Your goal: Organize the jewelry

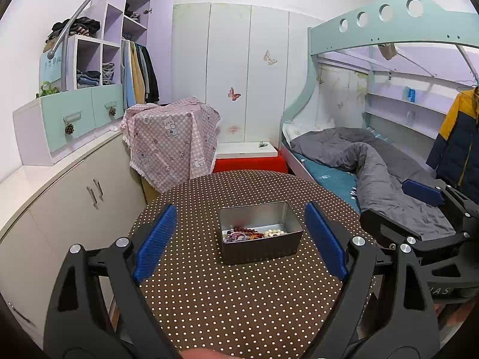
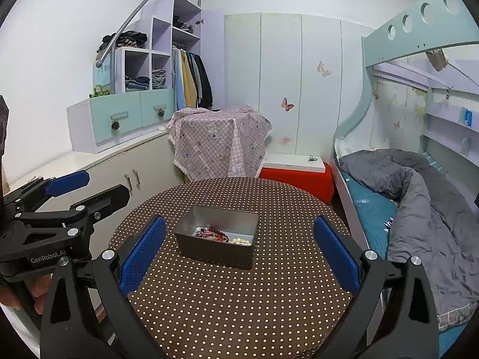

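From the left wrist camera, the metal tin (image 1: 260,232) sits near the middle of the round dotted table (image 1: 239,305). The left gripper (image 1: 239,240) hangs just in front of the tin with its blue pads wide apart and nothing between them but the tin farther off. Inside the tin, at the near wall, lies the jewelry (image 1: 254,234): dark red beads, some purple bits and a row of white pearls. The right gripper (image 1: 419,206) shows to the right of the tin.

From the right wrist camera, the same tin (image 2: 218,239) is ahead of the right gripper (image 2: 239,255), whose pads are also spread wide and hold nothing. The left gripper (image 2: 71,191) is to the left of the tin. The beads (image 2: 220,236) look tangled in a pile, though they are too small to be sure.

The strings are probably light, floppy and slippery, and may snag. It seems best to pinch one strand at a loose loop on top, gently.
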`<state>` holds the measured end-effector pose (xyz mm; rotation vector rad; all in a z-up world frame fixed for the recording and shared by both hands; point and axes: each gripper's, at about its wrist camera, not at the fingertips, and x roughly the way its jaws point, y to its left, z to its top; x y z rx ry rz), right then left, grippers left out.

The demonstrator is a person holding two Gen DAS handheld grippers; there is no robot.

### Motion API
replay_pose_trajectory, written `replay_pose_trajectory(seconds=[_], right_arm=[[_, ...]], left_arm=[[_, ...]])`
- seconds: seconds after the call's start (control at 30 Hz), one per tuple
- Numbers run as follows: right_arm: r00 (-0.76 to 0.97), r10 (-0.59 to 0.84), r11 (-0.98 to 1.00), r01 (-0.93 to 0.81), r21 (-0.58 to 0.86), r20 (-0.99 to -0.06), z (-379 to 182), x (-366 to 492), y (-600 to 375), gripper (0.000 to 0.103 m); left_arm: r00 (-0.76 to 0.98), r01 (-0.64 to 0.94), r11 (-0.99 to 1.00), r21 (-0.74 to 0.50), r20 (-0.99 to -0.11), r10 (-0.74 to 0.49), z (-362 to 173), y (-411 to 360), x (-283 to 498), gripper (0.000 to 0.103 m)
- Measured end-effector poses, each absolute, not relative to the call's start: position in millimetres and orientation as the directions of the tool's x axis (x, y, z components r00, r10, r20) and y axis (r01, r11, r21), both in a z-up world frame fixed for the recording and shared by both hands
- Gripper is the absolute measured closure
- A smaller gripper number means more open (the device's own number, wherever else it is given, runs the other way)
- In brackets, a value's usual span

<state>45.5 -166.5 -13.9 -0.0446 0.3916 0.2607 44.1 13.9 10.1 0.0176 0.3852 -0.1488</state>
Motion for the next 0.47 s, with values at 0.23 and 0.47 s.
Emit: replay_pose_trajectory(seconds=[0.23,0.47], right_arm=[[0.892,0.239,0.966,-0.257,0.005,-0.384,-15.6,44.3,-165.8,0.008],[0.891,0.241,0.966,-0.258,0.007,-0.385,-16.3,44.7,-166.6,0.008]], left_arm=[[0.917,0.145,0.989,-0.01,-0.375,-0.138,11.1,13.7,45.3,0.017],[0.916,0.143,0.99,-0.006,-0.378,-0.135,11.6,13.9,46.4,0.017]])
